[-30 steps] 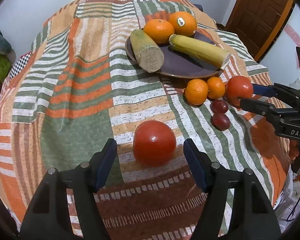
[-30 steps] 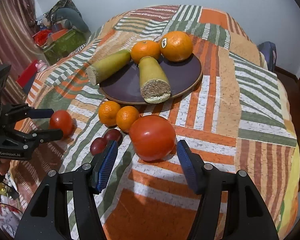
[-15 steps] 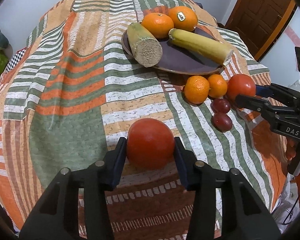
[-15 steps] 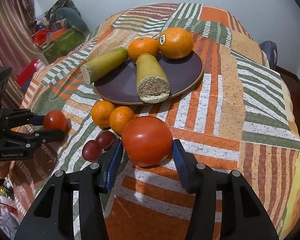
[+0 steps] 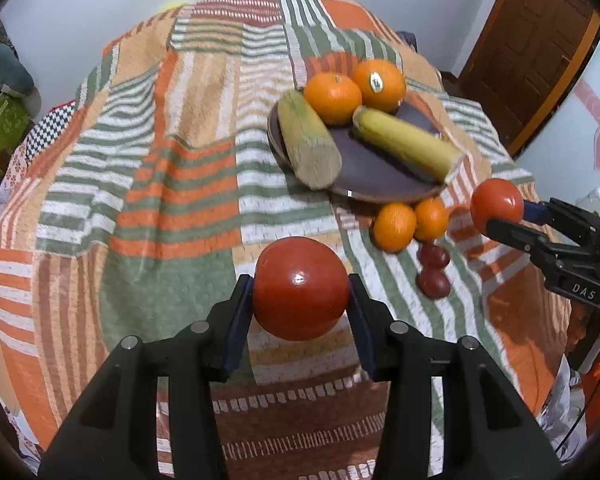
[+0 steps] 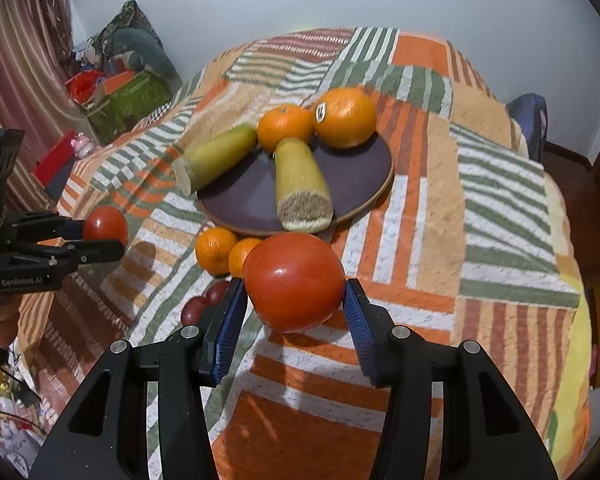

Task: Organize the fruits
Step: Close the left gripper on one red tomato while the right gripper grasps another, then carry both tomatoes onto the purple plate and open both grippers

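The tomato in my left gripper [image 5: 300, 306] sits squeezed between the two blue pads [image 5: 236, 322], which press its left and right sides; this left tomato [image 5: 300, 288] hangs above the striped cloth [image 5: 172, 200] at the near middle of the left wrist view. My right gripper [image 6: 296, 312] is clamped the same way on the right tomato [image 6: 294, 282], its blue pads [image 6: 226, 330] touching the fruit on both flanks, and the fruit looks lifted off the cloth, just near of the plate [image 6: 352, 168]. From the left wrist view that same right tomato [image 5: 496, 204] shows at the far right, held in the black fingers of my right gripper [image 5: 500, 220], to the right of the plate [image 5: 364, 176]. From the right wrist view the left tomato [image 6: 105, 226] shows at the left, pinched in my left gripper [image 6: 100, 238]. The dark plate carries two oranges [image 6: 286, 128] at its far edge, one with a sticker [image 6: 345, 118], and two cut yellow-green pieces [image 6: 300, 184], one overhanging the near rim and the other [image 6: 214, 156] poking out over the left rim. Two small mandarins [image 6: 215, 250] lie side by side on the cloth just near of the plate, touching each other. Two dark red grapes [image 5: 433, 270] lie close together near of the mandarins, partly hidden behind my right finger in the right wrist view.
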A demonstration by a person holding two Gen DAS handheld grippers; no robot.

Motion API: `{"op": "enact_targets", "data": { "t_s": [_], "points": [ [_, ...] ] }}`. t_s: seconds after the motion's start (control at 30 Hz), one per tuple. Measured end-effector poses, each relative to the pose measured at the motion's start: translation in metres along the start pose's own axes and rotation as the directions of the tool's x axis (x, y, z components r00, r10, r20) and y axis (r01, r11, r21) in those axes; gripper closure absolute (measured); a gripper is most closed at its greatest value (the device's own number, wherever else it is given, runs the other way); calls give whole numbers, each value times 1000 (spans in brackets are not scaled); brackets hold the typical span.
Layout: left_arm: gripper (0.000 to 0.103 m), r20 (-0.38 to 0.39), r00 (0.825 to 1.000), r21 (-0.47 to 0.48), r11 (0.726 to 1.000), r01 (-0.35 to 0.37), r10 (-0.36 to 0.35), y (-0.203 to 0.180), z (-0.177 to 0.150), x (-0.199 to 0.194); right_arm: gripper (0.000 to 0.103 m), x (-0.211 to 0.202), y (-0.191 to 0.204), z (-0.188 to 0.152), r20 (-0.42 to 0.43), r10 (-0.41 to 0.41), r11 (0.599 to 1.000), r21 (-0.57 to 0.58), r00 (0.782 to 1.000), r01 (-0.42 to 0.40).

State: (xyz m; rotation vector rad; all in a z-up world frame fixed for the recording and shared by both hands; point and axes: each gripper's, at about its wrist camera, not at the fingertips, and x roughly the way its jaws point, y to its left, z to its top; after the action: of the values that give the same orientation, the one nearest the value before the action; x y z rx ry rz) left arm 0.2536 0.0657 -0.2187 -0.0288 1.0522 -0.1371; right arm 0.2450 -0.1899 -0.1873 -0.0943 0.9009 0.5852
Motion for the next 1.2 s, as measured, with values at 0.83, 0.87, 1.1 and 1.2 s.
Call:
{"op": "enact_targets", "data": {
  "t_s": [0.83,0.87,1.1,1.2],
  "points": [
    [57,134,990,58,998,24,-32,-50,83,-12,57,-27,-18,61,155,-61,997,-32,986,67],
    [57,132,991,56,998,29,-36,-51,86,-9,57,-25,-19,63,157,-60,997,-33,986,66],
    [57,114,993,50,998,33,-39,-58,102,13,57,-11,-21,72,153,-45,998,-41,987,52],
    [57,102,994,43,999,30,-34,-59,108,25,57,-2,-22,76,144,-40,998,-42,989,47]
  ]
}}
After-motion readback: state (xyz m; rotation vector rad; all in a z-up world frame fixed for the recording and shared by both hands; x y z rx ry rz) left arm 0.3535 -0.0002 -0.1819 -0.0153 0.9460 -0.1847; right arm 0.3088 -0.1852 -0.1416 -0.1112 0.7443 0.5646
